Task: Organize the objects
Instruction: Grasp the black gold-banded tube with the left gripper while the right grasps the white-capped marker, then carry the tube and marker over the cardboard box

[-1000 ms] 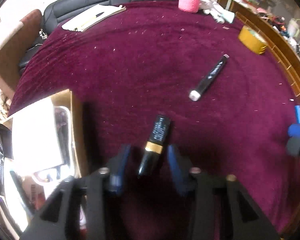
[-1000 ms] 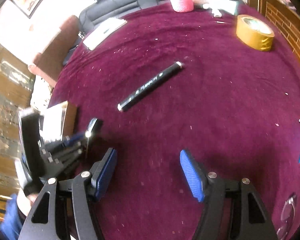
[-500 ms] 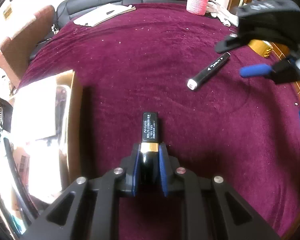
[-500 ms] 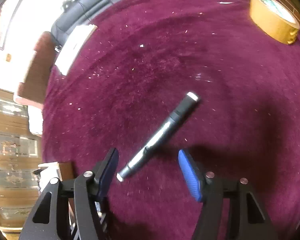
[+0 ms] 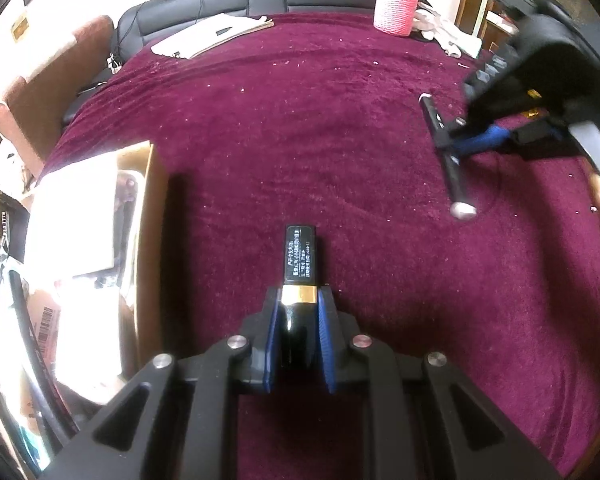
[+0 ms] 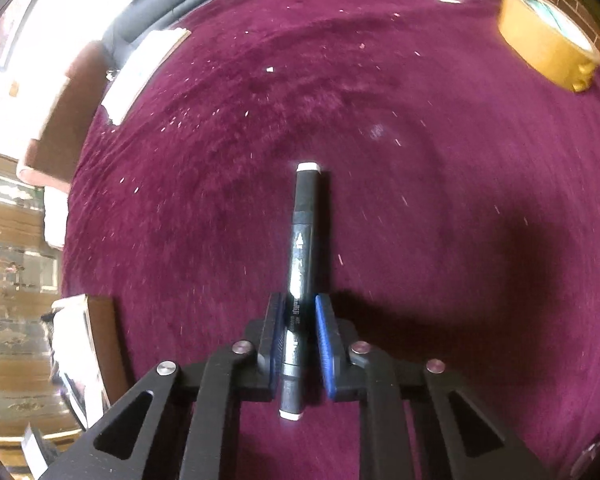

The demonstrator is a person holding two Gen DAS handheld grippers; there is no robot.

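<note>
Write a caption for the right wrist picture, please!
Right gripper clamps a black marker over maroon cloth.

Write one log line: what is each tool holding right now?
left tool: shut on lipstick | right tool: just closed on marker | surface: maroon cloth

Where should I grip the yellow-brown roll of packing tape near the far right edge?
Grip the yellow-brown roll of packing tape across its wall, one jaw inside the open core and one outside, coming from above. It lies flat with the core facing up, and it looks too wide to span.
</note>
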